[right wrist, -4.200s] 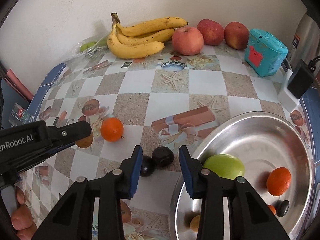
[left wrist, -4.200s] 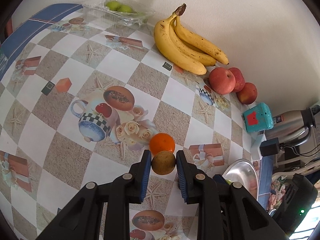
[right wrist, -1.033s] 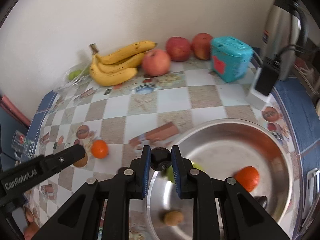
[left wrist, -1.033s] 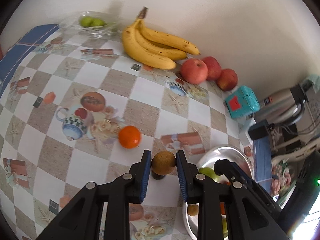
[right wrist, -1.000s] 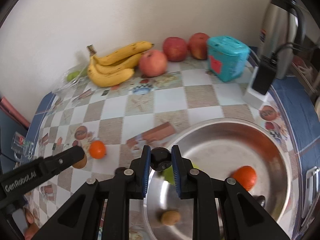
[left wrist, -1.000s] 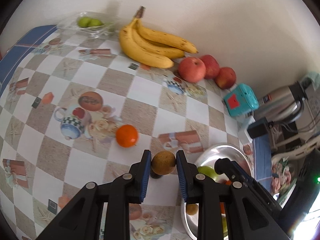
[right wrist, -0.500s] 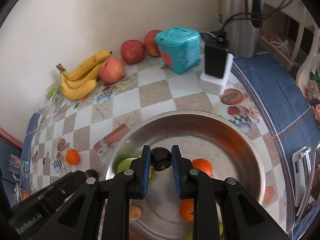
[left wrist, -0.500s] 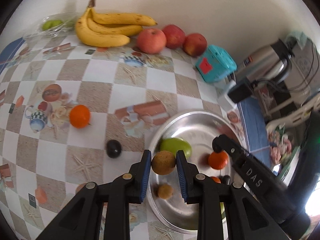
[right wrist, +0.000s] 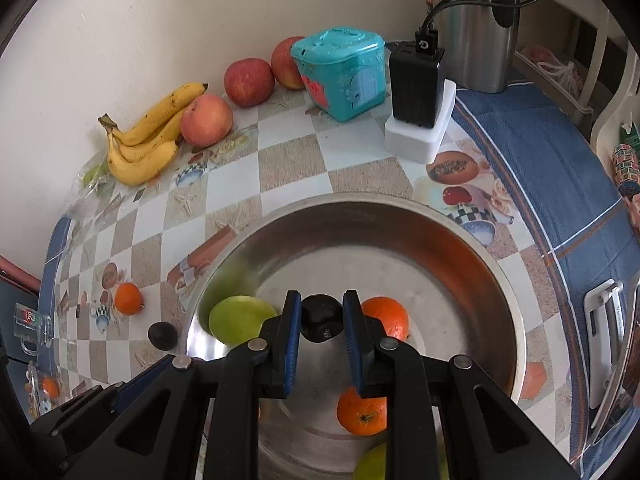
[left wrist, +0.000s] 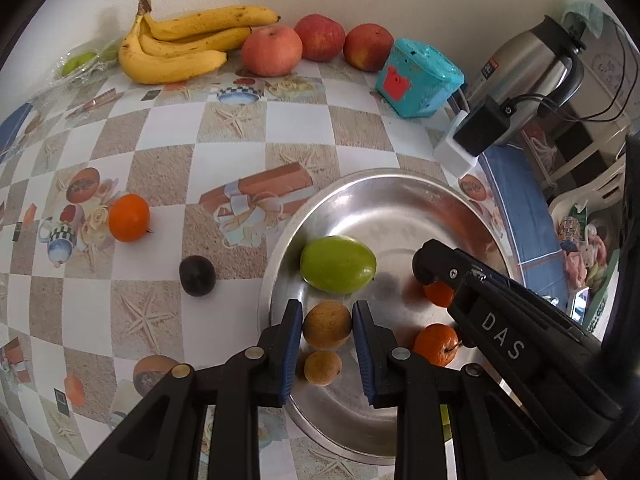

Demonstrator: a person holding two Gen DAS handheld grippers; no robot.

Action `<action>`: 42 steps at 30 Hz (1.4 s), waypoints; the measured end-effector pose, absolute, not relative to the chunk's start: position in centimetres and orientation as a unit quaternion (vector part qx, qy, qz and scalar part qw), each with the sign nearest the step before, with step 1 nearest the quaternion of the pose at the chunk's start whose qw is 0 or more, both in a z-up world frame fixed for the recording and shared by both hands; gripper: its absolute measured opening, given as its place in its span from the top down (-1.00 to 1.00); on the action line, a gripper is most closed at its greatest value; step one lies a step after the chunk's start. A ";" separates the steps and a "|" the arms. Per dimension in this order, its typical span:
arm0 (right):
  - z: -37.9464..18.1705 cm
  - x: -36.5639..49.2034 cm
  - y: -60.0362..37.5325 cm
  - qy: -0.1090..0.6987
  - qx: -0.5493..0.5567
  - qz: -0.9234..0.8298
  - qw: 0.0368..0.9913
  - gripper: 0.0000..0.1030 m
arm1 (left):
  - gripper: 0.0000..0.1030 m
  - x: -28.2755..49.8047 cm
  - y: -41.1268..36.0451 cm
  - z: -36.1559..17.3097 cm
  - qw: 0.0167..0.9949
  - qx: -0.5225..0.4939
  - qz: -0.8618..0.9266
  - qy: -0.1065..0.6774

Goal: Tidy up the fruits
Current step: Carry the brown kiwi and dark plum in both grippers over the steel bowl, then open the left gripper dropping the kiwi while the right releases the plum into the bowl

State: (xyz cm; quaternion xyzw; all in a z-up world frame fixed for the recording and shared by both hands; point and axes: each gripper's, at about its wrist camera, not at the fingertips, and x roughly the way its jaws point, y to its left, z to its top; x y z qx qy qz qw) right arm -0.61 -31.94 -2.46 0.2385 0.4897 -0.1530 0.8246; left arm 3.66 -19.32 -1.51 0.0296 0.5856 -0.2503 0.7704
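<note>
— Both grippers over the steel bowl (left wrist: 384, 184); left gripper (left wrist: 326, 330) clamped on a brown round fruit (left wrist: 326, 324); right gripper (right wrist: 322, 322) clamped on a dark round fruit (right wrist: 320, 318).

— Inside the bowl?

— Green fruit (left wrist: 338, 264), two oranges (right wrist: 362, 410), a small brown fruit (left wrist: 322, 367); possibly another green one at the near rim, half hidden.

— On the table (left wrist: 296, 128)?

— One orange (left wrist: 129, 217) and one dark fruit (left wrist: 196, 275), left of the bowl; bananas (left wrist: 180, 52) and three apples (left wrist: 272, 50) against the wall.
</note>
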 end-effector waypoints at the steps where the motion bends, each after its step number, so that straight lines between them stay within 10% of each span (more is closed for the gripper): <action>1: -2.5 -0.6 -31.9 0.491 0.238 -0.153 0.824 0.57 | 0.46 3.7 -19.4 -1.6 0.770 0.031 -0.250 0.586; 12: -3.5 -0.2 -31.6 0.507 0.236 -0.145 0.816 0.55 | 0.42 3.9 -19.5 -2.3 0.759 0.035 -0.249 0.600; 16: -3.4 -0.1 -31.5 0.507 0.230 -0.146 0.818 0.49 | 0.10 3.7 -19.6 -2.2 0.761 0.034 -0.255 0.596; 42: -2.4 -0.1 -30.9 0.507 0.233 -0.155 0.815 0.43 | 0.03 8.2 -12.3 -1.2 0.780 -0.080 -0.188 0.591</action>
